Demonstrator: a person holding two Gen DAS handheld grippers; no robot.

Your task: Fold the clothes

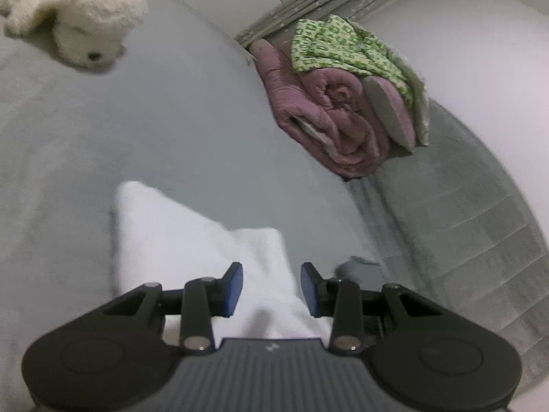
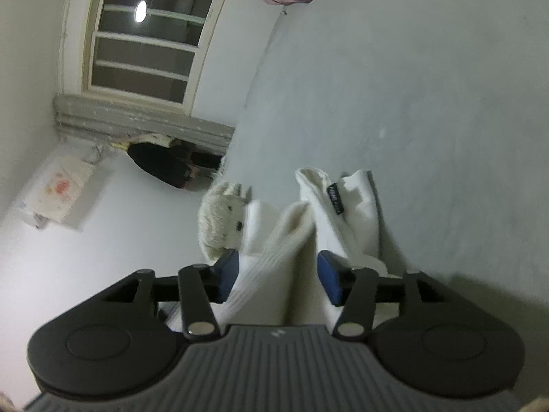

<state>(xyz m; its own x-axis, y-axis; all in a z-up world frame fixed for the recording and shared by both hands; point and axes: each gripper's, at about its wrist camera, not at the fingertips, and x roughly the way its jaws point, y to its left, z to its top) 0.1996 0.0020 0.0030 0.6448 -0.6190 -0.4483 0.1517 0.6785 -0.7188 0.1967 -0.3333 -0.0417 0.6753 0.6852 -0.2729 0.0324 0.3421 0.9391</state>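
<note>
On the grey bed sheet (image 1: 178, 130) lies the white garment (image 1: 192, 240), and it runs between the spread fingers of our left gripper (image 1: 271, 288). We see our right gripper (image 2: 278, 278) with its blue pads (image 2: 228, 274) also apart, and ribbed white cloth fills the gap; whether they press it we cannot tell, since the view is blurred. A plush toy (image 1: 75, 13) and a folded pink blanket (image 1: 329, 110) rest farther away.
</note>
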